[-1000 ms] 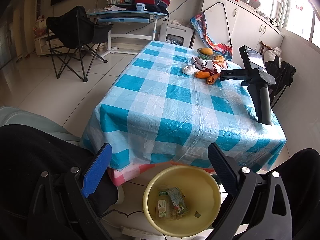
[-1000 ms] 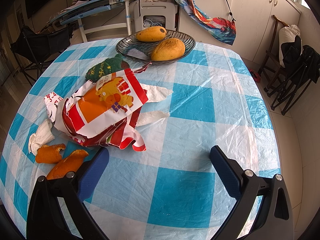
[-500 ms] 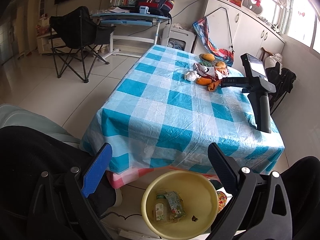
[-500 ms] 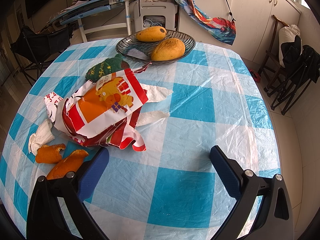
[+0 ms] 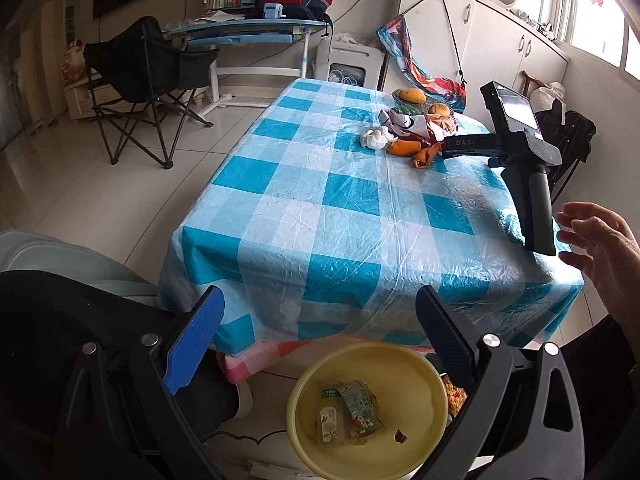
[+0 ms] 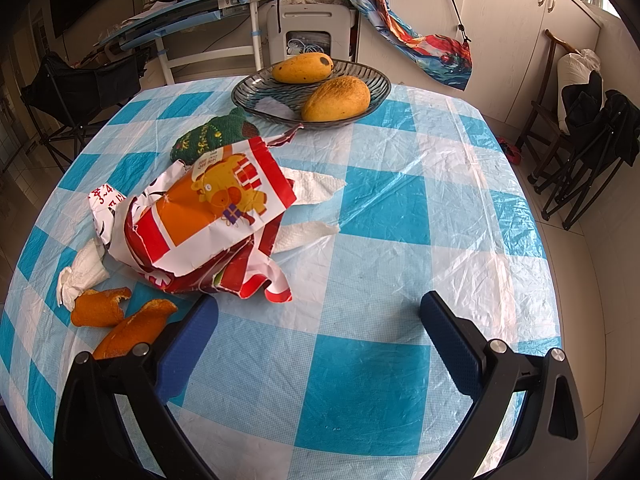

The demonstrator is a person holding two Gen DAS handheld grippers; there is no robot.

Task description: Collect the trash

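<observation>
Trash lies on the blue-checked table: a torn red-and-orange snack wrapper, two orange peels, a crumpled tissue and torn paper towel. My right gripper rests low over the cloth just in front of the wrapper, open and empty. The left wrist view shows the same gripper lying on the table, with a bare hand spread beside its handle, not touching it. My left gripper hangs open and empty above a yellow basin on the floor, which holds a small carton and wrappers.
A dark glass plate with two mangoes stands behind the trash, a green knitted item beside it. A folding chair and a desk stand beyond the table. Black chairs sit at the right wall.
The left gripper has drawn back and tilted, so the table sits further off. A hand has appeared beside the right gripper's handle. The right wrist view is unchanged.
</observation>
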